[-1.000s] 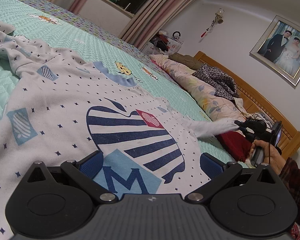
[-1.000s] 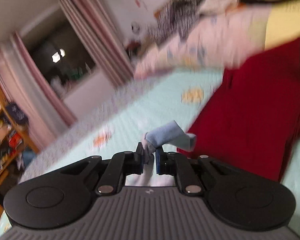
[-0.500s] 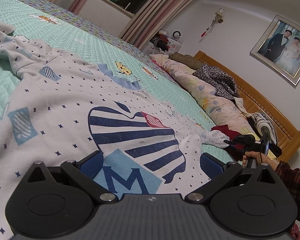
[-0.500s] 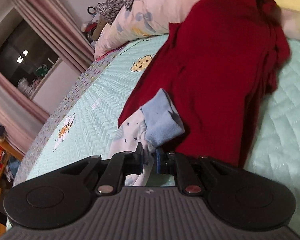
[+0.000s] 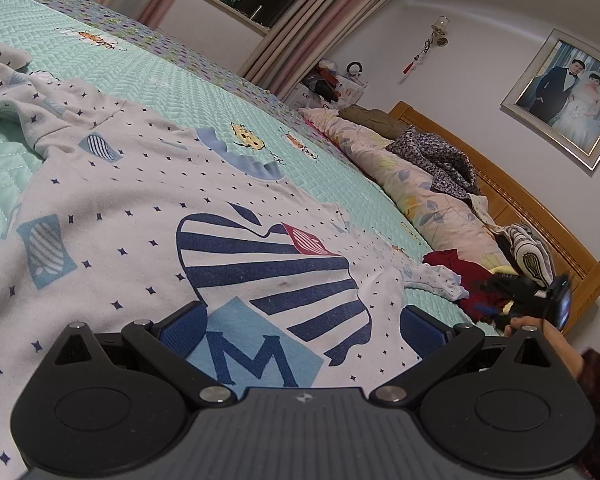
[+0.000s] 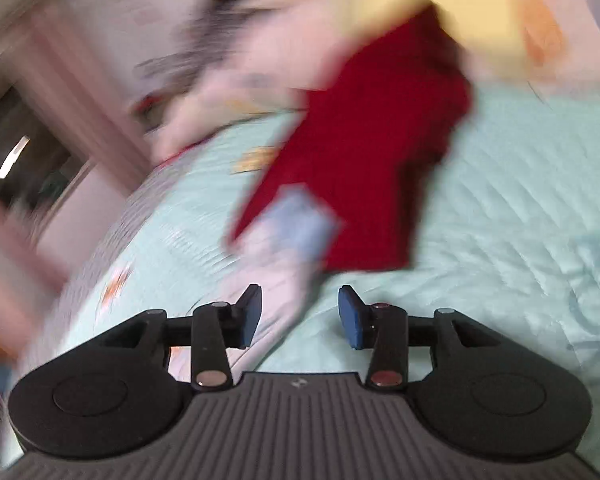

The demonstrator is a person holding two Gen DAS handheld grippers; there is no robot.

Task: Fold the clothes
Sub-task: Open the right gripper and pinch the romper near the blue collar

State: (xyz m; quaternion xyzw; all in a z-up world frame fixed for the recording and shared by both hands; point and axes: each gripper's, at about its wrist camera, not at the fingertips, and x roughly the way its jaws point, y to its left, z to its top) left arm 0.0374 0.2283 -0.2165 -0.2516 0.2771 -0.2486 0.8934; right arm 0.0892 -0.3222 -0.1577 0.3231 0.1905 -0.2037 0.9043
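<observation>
Over the shirt (image 5: pixel 148 216), left hand-held gripper (image 5: pixel 300 326) spread wide, gripping nothing. Right hand-held gripper (image 6: pixel 300 316) opening, sleeve (image 6: pixel 296 240) lying loose between pads, partly on red garment (image 6: pixel 364 160). Shirt flat on bed (image 5: pixel 172 76).

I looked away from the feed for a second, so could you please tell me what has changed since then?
The right claw lowered the sleeve onto the bed by the red garment and is opening, letting it go. The left claw stayed open over the shirt.
</observation>
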